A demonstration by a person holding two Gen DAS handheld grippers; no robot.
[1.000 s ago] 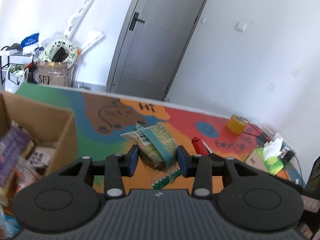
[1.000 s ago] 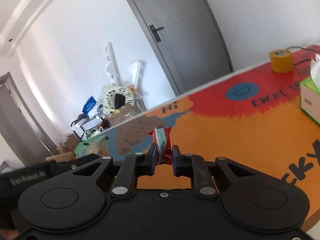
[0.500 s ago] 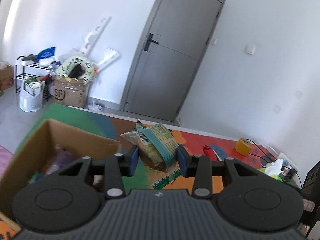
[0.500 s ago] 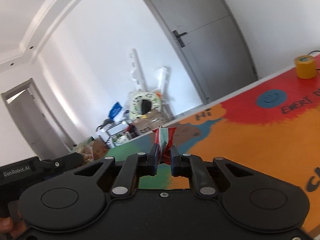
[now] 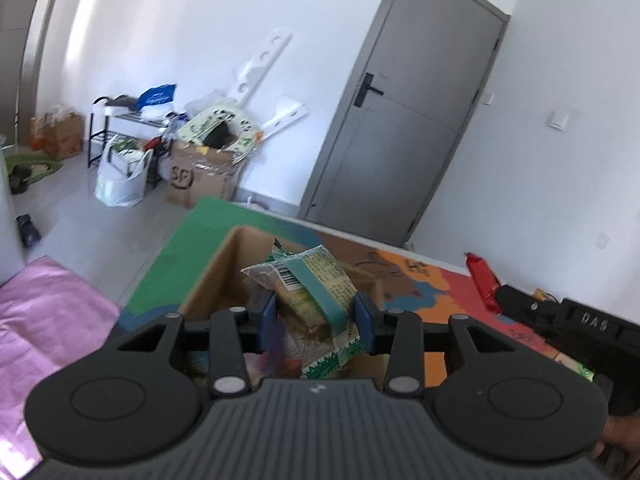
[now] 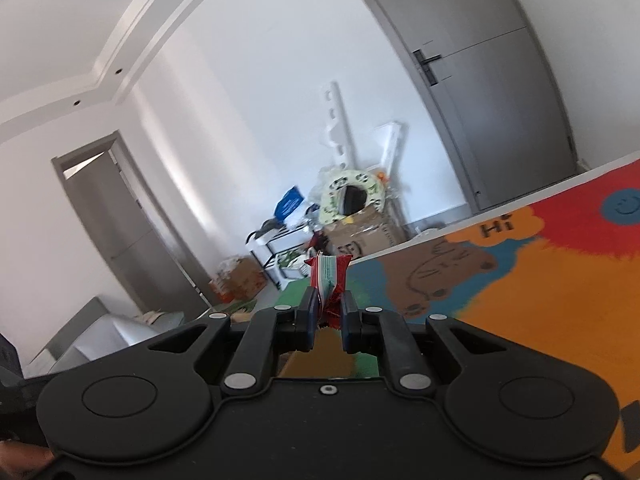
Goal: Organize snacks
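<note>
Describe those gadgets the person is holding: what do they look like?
Each hand-held gripper is black plastic. The left hand-held gripper has a ribbed grey top, two round discs, silver rivets and blue pads. The right hand-held gripper looks alike, with a smooth top.

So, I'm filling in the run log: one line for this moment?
left claw: holds green packet over box | right claw: holds red packet

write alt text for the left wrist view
The left claw grips a green snack pack above an open cardboard box on a colourful table. At right, the other claw holds a red packet.
</note>
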